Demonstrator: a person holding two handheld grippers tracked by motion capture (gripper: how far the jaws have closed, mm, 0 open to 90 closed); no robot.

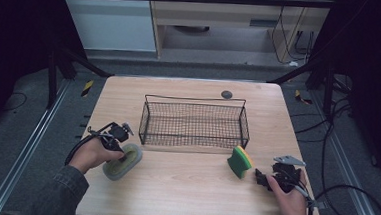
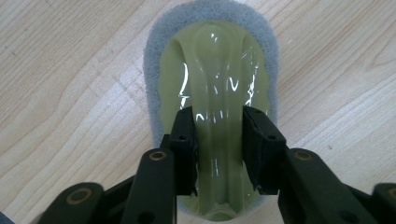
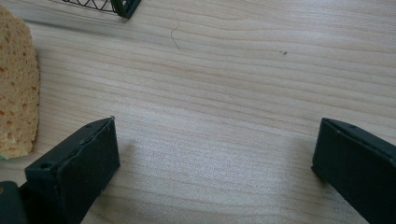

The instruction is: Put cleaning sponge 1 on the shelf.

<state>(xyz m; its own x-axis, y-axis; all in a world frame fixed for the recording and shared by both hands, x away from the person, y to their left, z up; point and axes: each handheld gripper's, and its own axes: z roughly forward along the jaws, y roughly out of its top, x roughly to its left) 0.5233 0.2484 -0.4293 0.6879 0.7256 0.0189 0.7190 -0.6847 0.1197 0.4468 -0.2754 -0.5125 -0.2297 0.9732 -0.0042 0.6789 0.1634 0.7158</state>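
Closely, our left gripper (image 2: 218, 140) pinches the glossy olive-green handle of the oval grey-padded scrubber (image 2: 212, 84) lying on the pale wooden table (image 1: 184, 180). Our right gripper (image 3: 215, 163) stands spread beside the yellow-and-green sponge (image 1: 240, 161), near the black wire basket (image 1: 195, 123).

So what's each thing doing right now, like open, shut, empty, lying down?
Left gripper: shut on the scrubber's handle.
Right gripper: open, low over bare table, holding nothing.
Scrubber: lying flat on the table, grey pad down, handle up.
Sponge: standing on its edge, untouched.
Basket: upright, empty.
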